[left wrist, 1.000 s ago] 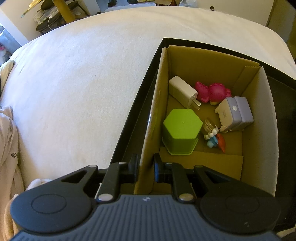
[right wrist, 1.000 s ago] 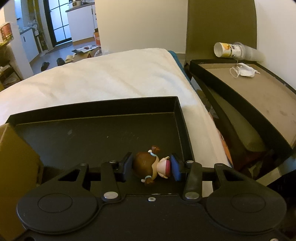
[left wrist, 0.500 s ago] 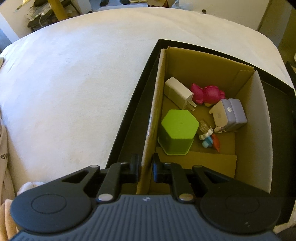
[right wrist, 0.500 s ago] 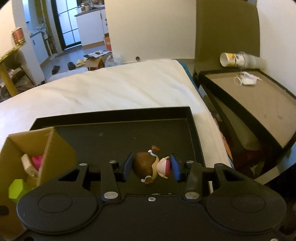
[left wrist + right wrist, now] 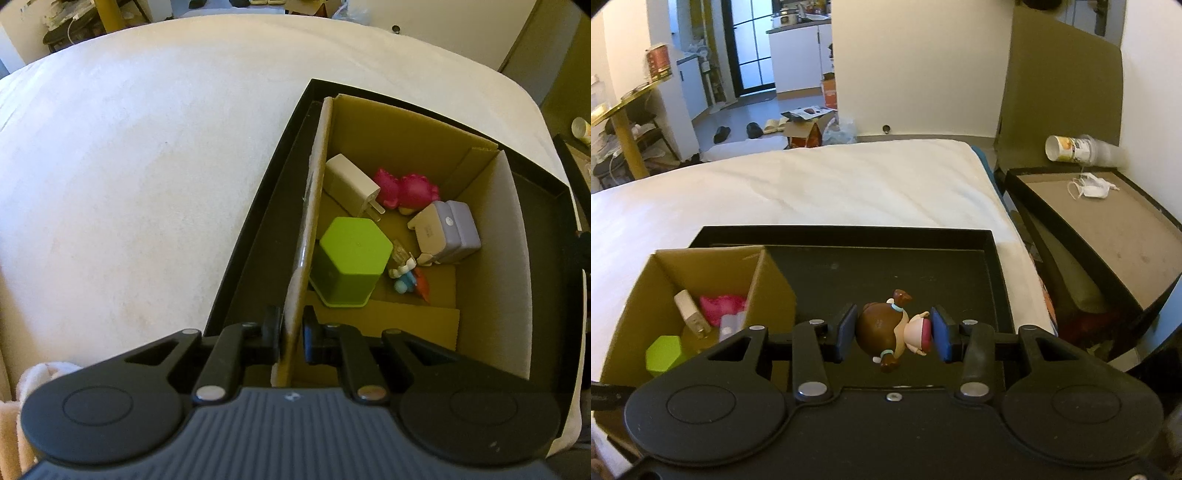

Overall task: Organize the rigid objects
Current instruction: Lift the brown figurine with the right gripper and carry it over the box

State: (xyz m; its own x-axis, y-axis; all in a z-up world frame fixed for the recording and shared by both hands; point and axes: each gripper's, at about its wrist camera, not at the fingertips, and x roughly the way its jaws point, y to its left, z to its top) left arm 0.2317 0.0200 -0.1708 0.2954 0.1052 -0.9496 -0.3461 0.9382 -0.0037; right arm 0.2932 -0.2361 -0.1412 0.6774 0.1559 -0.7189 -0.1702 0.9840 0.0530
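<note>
A brown cardboard box (image 5: 491, 229) stands in a black tray (image 5: 255, 240) on a white bed. Inside lie a green hexagonal block (image 5: 351, 254), a white charger (image 5: 351, 181), a pink toy (image 5: 406, 190), a lilac case (image 5: 447, 229) and a small blue-and-red figure (image 5: 408, 277). My left gripper (image 5: 291, 332) is shut on the box's left wall. My right gripper (image 5: 894, 332) is shut on a brown-haired doll figurine (image 5: 890, 330), held above the tray's bare floor (image 5: 886, 269), right of the box (image 5: 772, 280).
The white bed (image 5: 129, 184) spreads left of and beyond the tray. Right of the bed stands a second black-rimmed tray (image 5: 1108, 229) with a face mask (image 5: 1091, 188) and a tipped paper cup (image 5: 1067, 147). A cloth (image 5: 44, 373) lies at the lower left.
The right gripper has risen with the figurine, so the cardboard box and more of the room have come into its view. The left gripper's view has tilted slightly; its hold on the wall is unchanged.
</note>
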